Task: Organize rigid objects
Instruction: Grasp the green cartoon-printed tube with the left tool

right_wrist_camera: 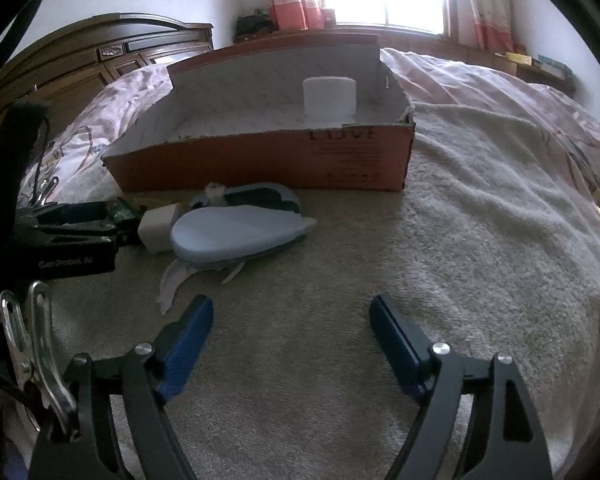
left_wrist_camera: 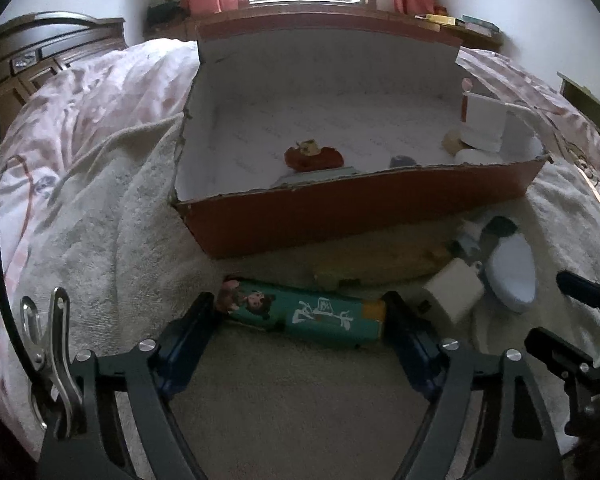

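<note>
A long teal box [left_wrist_camera: 304, 314] with cartoon figures lies on the towel between the fingers of my left gripper [left_wrist_camera: 300, 320]; both pads touch its ends. Behind it stands an open red cardboard box [left_wrist_camera: 340, 208], also in the right wrist view [right_wrist_camera: 260, 156]. Inside are a red toy [left_wrist_camera: 314, 156], a white jar [left_wrist_camera: 482, 126] [right_wrist_camera: 329, 98] and small items. A white cube [left_wrist_camera: 452, 290] [right_wrist_camera: 158, 224] and a pale blue oval case [left_wrist_camera: 512, 272] [right_wrist_camera: 236, 232] lie on the towel. My right gripper [right_wrist_camera: 292, 328] is open and empty above the towel.
A cream towel [right_wrist_camera: 420, 260] covers a bed with a pink quilt [left_wrist_camera: 100, 92]. A yellowish flat object [left_wrist_camera: 380, 264] lies in front of the red box. A wooden headboard [right_wrist_camera: 80, 68] stands on the left, a window sill [left_wrist_camera: 300, 12] beyond.
</note>
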Demonstrator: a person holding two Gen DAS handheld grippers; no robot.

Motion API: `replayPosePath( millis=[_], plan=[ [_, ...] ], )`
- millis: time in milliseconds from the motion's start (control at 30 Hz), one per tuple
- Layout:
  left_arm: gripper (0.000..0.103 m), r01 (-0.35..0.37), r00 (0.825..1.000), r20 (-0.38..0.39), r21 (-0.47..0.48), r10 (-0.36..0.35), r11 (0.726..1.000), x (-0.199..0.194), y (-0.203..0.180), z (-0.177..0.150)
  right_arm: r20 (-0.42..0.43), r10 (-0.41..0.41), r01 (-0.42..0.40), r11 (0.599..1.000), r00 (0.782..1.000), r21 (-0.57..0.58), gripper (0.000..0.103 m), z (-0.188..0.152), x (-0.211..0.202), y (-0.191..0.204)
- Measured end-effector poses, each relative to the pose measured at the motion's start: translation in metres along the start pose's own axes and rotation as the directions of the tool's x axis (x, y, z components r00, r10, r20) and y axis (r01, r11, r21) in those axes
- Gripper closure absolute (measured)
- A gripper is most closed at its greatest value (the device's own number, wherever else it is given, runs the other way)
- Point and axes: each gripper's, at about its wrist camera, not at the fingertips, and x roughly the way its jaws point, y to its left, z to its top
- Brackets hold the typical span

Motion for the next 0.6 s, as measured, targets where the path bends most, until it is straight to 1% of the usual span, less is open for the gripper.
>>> replayPosePath(
  millis=[100,267,333,400,500,600],
  plan=[
    [0.019,-0.012,1.000,0.002,-0.007,0.012,1.000,-0.005,-0.003,-0.005,0.000,0.001,-0.001,1.000,1.000,-0.002,0.017,0.000,0.000,0.000],
    [0.019,-0.017,1.000,-0.015,-0.076,0.016,0.997,-0.014,-0.002,-0.019,0.000,0.010,-0.010,1.000,1.000,-0.005,0.014,0.000,0.001,0.001],
    [0.019,-0.026,1.000,-0.010,-0.111,0.025,0.993,-0.016,0.000,-0.026,-0.003,0.008,-0.008,1.000,1.000,-0.011,0.013,0.000,0.002,0.002],
    [0.019,-0.037,0.999,0.003,-0.126,0.038,0.991,-0.017,0.000,-0.030,-0.010,0.002,-0.002,1.000,1.000,-0.017,0.011,0.002,0.002,0.004],
    [0.019,-0.061,0.998,0.016,-0.125,0.064,0.990,-0.017,-0.003,-0.032,-0.022,0.021,-0.021,1.000,1.000,-0.014,0.009,0.007,0.005,0.006],
    [0.019,-0.053,0.998,0.021,-0.134,0.057,0.990,-0.017,-0.001,-0.033,-0.030,0.053,-0.054,0.998,0.998,-0.015,0.009,0.017,0.008,0.008]
  ],
)
